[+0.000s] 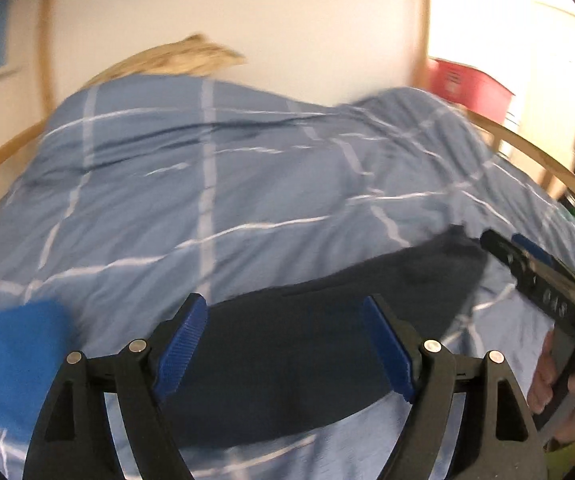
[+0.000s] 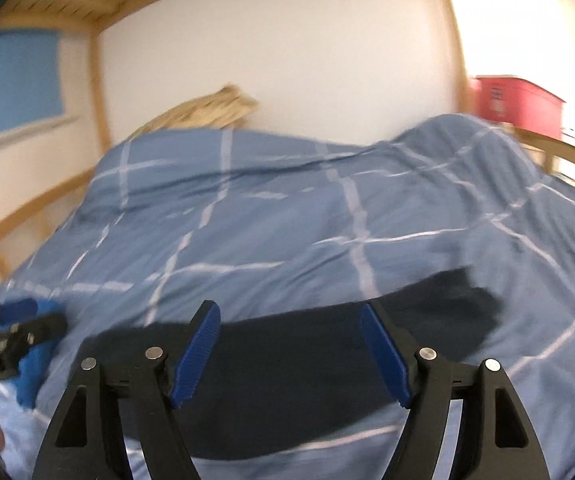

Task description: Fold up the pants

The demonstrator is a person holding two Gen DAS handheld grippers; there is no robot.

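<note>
Dark navy pants [image 1: 307, 344] lie flat on a blue checked duvet [image 1: 207, 184], stretching to the right; they also show in the right wrist view [image 2: 299, 364]. My left gripper [image 1: 283, 344] is open and hovers over the pants with nothing between its blue pads [image 1: 181, 344]. My right gripper [image 2: 287, 356] is open above the pants, empty. The right gripper shows at the right edge of the left wrist view [image 1: 543, 280], held by a hand. The left gripper shows at the left edge of the right wrist view [image 2: 11, 340].
A bright blue cloth [image 1: 11, 360] lies on the duvet at the left, also in the right wrist view [image 2: 33, 364]. A tan pillow [image 1: 179, 56] sits at the wall. Wooden bed rails [image 1: 543, 160] border the bed. A red box [image 1: 467, 84] stands beyond.
</note>
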